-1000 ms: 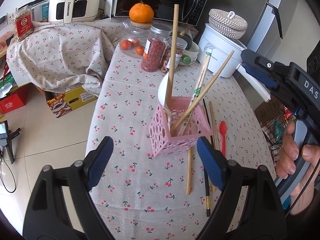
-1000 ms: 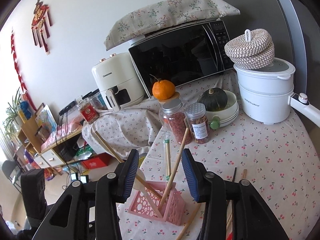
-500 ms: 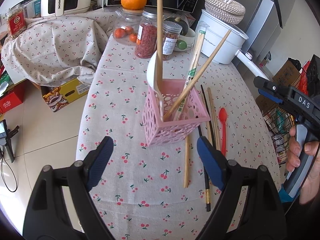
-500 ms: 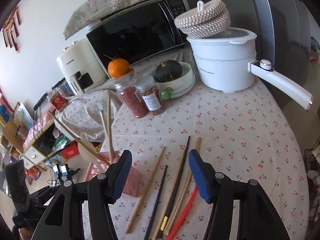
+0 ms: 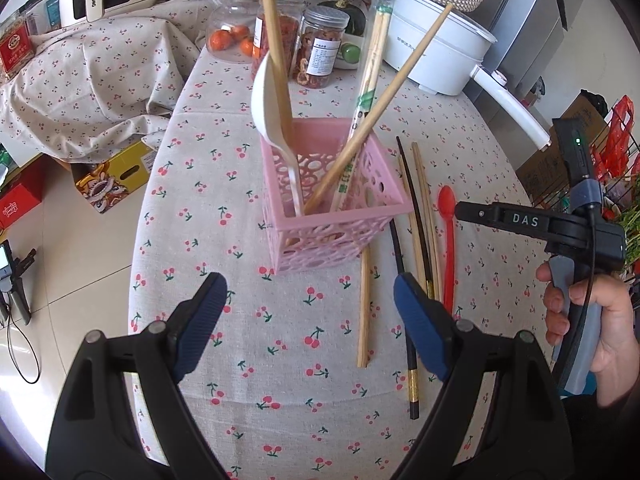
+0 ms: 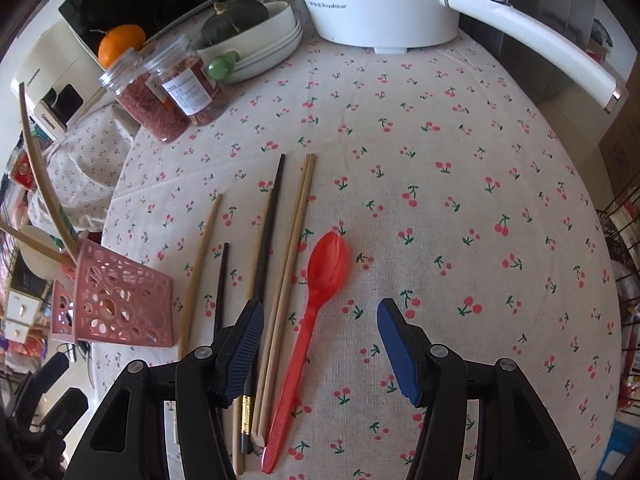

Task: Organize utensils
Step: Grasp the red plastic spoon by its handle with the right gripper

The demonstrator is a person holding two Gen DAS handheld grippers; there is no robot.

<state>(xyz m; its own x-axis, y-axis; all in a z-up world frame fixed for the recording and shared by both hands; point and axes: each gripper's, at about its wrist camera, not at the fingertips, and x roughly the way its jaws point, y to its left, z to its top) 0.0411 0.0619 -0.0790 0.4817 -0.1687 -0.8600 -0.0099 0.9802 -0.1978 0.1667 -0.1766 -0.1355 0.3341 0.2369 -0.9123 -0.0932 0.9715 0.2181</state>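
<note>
A pink perforated basket (image 5: 336, 216) stands on the cherry-print tablecloth and holds a white spoon (image 5: 272, 92), wooden chopsticks and a wrapped chopstick pair. It also shows in the right wrist view (image 6: 116, 304). Right of it lie a red plastic spoon (image 6: 316, 304), black chopsticks (image 6: 266, 236) and wooden chopsticks (image 6: 294, 248). My left gripper (image 5: 308, 320) is open and empty, just in front of the basket. My right gripper (image 6: 320, 344) is open and empty, low over the red spoon's handle, which lies between its fingers. The right gripper's body shows in the left wrist view (image 5: 560, 232).
Two jars of dried food (image 6: 172, 92), an orange (image 6: 120, 42), a bowl with a dark squash (image 6: 248, 36) and a white electric pot (image 6: 380, 0) with a long handle stand at the table's far side. A microwave and air fryer stand behind. The table edge curves off to the right.
My right gripper has tilted down and come low over the red spoon and loose chopsticks. My left gripper has moved a little closer to the basket. Both stay open.
</note>
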